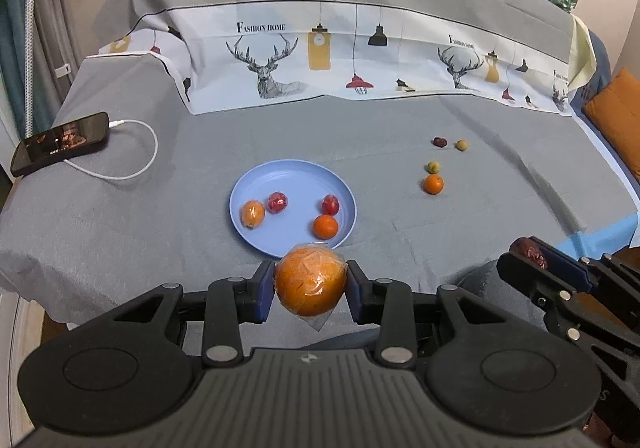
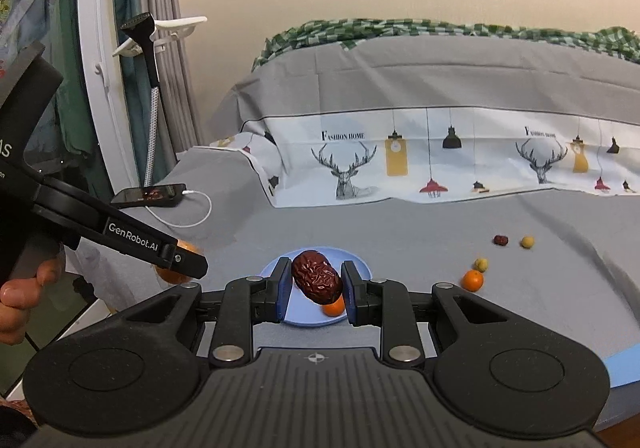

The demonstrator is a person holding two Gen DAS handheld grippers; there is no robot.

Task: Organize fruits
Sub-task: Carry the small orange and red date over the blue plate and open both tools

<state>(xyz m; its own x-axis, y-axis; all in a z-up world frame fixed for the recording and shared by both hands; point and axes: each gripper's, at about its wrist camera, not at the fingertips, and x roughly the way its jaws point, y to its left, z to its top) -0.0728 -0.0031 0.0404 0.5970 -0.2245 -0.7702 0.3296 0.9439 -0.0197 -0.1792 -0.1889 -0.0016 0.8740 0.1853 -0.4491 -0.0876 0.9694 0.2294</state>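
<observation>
My left gripper (image 1: 310,284) is shut on a plastic-wrapped orange (image 1: 310,280), held above the near rim of a blue plate (image 1: 280,178). On the plate lie two oranges and two red wrapped fruits. My right gripper (image 2: 316,284) is shut on a wrinkled red date (image 2: 316,277), above the same blue plate (image 2: 360,266). In the left wrist view the right gripper (image 1: 528,248) shows at the right edge with the date (image 1: 529,250). In the right wrist view the left gripper (image 2: 180,258) enters from the left, its orange (image 2: 188,247) mostly hidden.
Right of the plate on the grey sheet (image 1: 400,120) lie a small orange (image 1: 433,184), two yellow-green fruits (image 1: 434,167) and a dark date (image 1: 439,141). A phone (image 1: 60,142) on a white cable rests at the left. A printed cloth covers the raised back.
</observation>
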